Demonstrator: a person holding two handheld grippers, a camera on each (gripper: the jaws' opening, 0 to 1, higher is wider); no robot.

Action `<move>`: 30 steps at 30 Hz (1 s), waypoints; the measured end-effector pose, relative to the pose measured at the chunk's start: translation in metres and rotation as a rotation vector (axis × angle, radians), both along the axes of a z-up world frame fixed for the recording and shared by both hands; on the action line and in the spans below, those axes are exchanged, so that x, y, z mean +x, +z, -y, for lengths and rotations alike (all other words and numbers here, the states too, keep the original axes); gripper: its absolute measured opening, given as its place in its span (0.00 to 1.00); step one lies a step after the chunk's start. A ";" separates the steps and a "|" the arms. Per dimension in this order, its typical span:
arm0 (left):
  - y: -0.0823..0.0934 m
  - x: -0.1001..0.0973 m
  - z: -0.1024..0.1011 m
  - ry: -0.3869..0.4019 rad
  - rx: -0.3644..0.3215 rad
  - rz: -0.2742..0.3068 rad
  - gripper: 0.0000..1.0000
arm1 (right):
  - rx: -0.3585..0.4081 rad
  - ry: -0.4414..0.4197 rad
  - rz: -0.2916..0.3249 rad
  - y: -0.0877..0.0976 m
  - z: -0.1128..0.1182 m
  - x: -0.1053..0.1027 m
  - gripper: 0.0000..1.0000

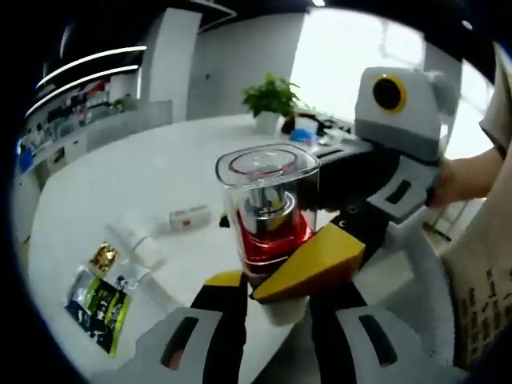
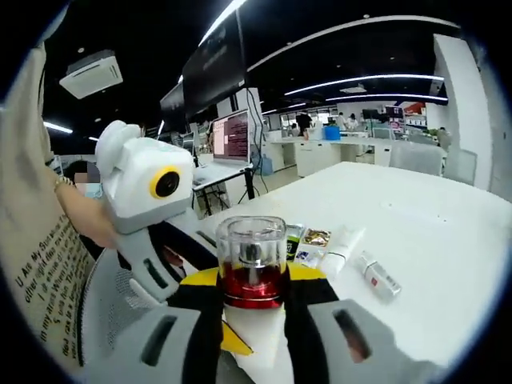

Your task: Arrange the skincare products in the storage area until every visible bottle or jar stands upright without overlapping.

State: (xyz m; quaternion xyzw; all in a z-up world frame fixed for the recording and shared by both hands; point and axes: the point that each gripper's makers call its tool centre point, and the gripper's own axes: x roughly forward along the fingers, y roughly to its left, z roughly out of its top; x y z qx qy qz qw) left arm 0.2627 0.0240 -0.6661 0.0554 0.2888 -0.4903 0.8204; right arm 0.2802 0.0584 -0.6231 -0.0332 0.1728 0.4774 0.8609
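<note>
Red bottle point(image 1: 270, 210) between 2 grippers' jaws

There is 1 clear bottle point(image 1: 268, 210) with red liquid and 2 grippers. On the table point(image 1: 144, 172) lie 1 white tube point(image 1: 136, 242), 1 small white bottle point(image 1: 190, 216) and 2 packets point(image 1: 99, 305). 1 potted plant point(image 1: 270, 101) stands at the far edge.

Clear-capped red bottle point(image 1: 268, 208), white table point(image 1: 144, 176)

Both views sit close on one red jar point(image 1: 268, 212) point(image 2: 252, 264) from opposite sides, sharing the white table point(image 1: 120, 184) point(image 2: 432, 232).
</note>
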 end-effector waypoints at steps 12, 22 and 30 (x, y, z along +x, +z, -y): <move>-0.024 -0.001 0.007 -0.071 0.017 0.000 0.27 | -0.015 0.044 -0.021 -0.024 0.007 0.000 0.27; -0.039 0.004 0.003 -0.106 0.030 0.053 0.27 | -0.080 0.111 -0.005 -0.041 0.001 0.002 0.27; -0.038 0.011 0.004 -0.104 -0.024 0.111 0.28 | -0.058 0.132 -0.001 -0.041 0.004 0.008 0.28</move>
